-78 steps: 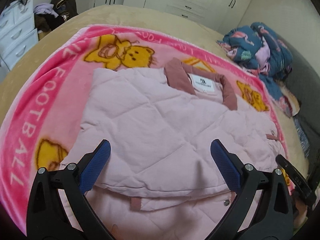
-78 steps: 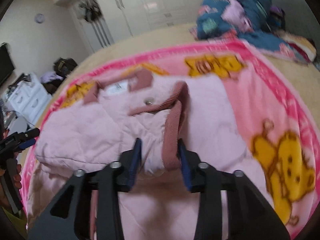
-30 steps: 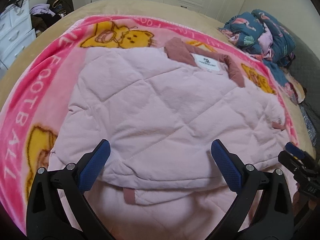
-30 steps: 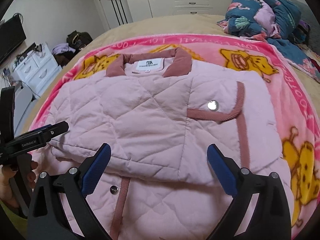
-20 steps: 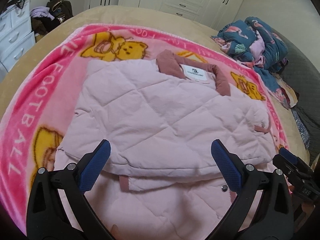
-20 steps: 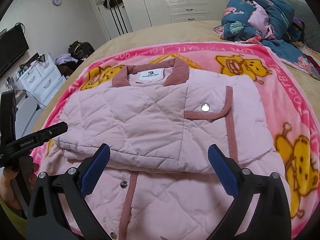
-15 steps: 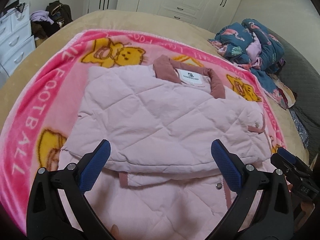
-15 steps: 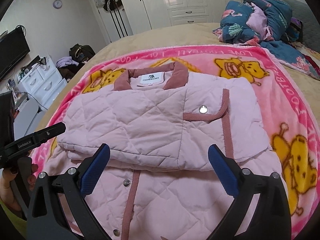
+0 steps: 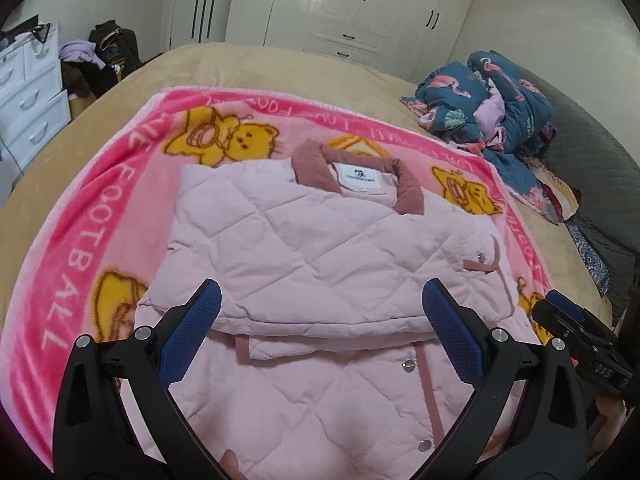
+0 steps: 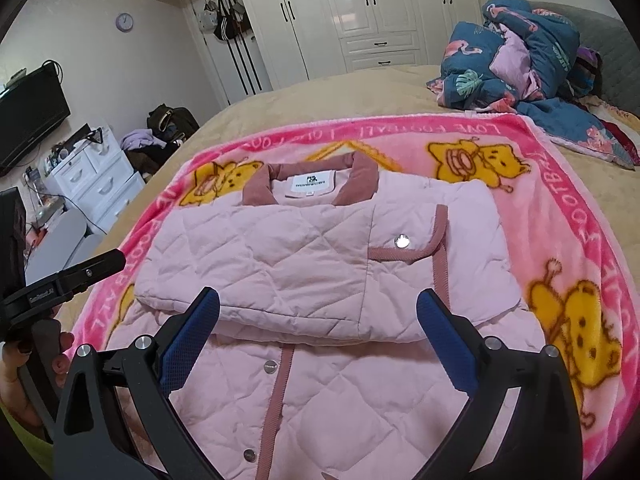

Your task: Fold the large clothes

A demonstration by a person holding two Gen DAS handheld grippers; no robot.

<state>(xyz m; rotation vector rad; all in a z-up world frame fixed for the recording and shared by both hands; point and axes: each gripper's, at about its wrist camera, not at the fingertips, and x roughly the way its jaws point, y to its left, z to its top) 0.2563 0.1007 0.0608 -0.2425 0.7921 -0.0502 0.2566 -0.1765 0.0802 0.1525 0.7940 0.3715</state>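
Two grippers hang above the near hem with nothing between their blue pads: the left gripper (image 9: 320, 326) and the right gripper (image 10: 316, 330) both stand spread wide. Just beyond them lies the quilted pink jacket (image 10: 320, 264), collar away, on the pink blanket (image 10: 560, 208) spread over the bed (image 9: 248, 64). Its sleeves and sides are folded across the chest, while the lower body lies flat. It looks puffy, light and springy, so folds will likely bounce back. The hem corners, or the corded placket (image 10: 276, 400), seem the firmest places to pinch; thick padding may slip from shallow bites.
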